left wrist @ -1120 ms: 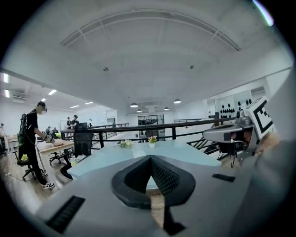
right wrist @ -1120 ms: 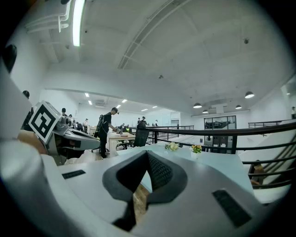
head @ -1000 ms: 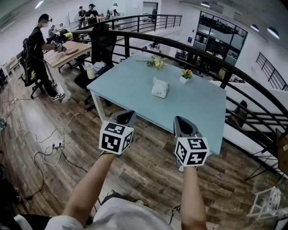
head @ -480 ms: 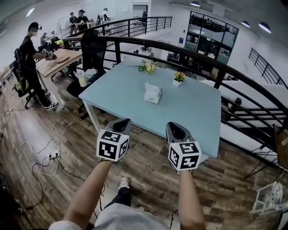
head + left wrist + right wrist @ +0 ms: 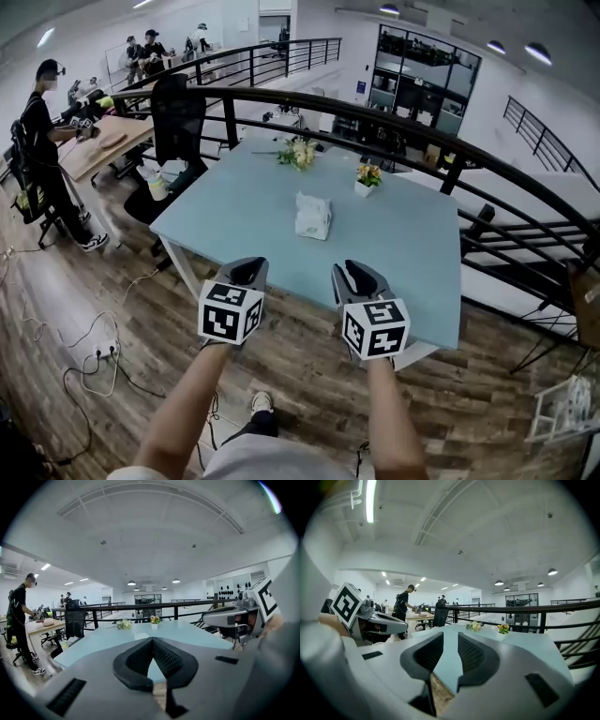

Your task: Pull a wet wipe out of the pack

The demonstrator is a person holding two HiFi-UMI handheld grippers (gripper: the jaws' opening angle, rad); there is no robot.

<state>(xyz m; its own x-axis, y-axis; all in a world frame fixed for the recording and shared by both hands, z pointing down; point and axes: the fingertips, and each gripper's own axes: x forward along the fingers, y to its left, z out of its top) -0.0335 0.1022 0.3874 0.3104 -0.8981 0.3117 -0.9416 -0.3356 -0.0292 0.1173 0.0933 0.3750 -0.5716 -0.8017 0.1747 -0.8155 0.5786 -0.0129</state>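
Nothing here can be read as words, brands or numbers. The left cube [image 5: 230, 312] and the right cube [image 5: 375, 328] carry only black-and-white square marker patterns, with no letters or digits among them. The pack [image 5: 312, 215] lies on the table ahead of both cubes, and any print on it is too small to make out. A small blue sign [image 5: 361, 87] hangs on the far wall, well beyond the cubes and slightly to the right cube's side. Its writing is too small to tell.
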